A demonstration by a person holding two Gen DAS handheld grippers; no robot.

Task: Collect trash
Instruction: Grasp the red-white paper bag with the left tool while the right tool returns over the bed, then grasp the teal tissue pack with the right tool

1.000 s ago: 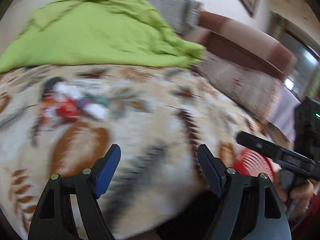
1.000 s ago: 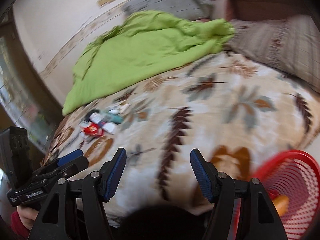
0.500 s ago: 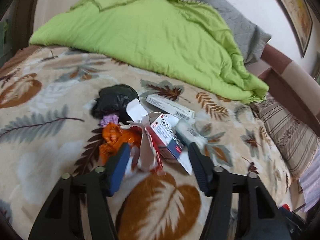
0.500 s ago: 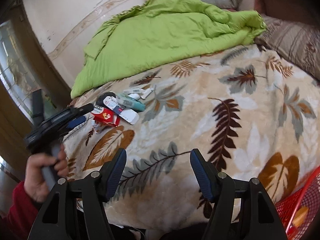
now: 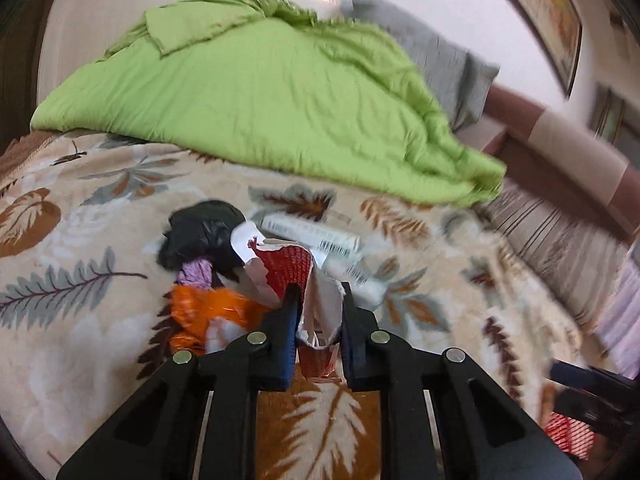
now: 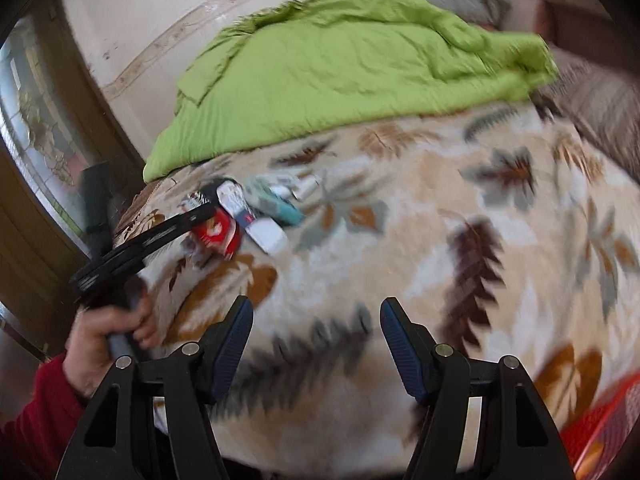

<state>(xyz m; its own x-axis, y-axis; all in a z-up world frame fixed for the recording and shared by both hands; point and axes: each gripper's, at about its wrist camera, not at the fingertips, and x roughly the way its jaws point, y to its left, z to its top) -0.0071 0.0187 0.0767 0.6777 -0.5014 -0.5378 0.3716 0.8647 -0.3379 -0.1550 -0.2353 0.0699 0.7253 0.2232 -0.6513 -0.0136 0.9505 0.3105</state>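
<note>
- the bed is covered by a cream fleece blanket [image 5: 100, 360] printed with brown and grey leaves, and it carries everything else here.
- a lime-green quilt [image 5: 256, 92] lies bunched across the far edge of the bed, with a grey pillow [image 5: 448, 64] behind its right end.
- a striped brown pillow [image 5: 560, 232] sits at the far right corner of the bed.
- a red mesh basket [image 6: 608, 424] shows at the near right corner in the right wrist view; only part of its rim is visible.
- the trash pile sits toward the left edge of the bed, near the green quilt's lower border.
- in the pile, a crumpled black plastic bag [image 5: 200, 232] lies farthest back, with a small purple scrap [image 5: 195, 274] just in front of it.
- an orange wrapper [image 5: 208, 308] lies at the near left of the pile.
- a long white carton with barcodes [image 5: 312, 234] lies to the right of the black bag.
- a torn red and white carton [image 5: 288, 268] stands in the middle of the pile.
- the left gripper [image 5: 318, 296] has its pads pressed together on the torn red and white carton.
- a hand [image 6: 104, 340] in a red sleeve holds that gripper's handle.
- the right gripper [image 6: 316, 320] hovers over bare blanket near the bed's front edge, pads apart, with nothing between them.
</note>
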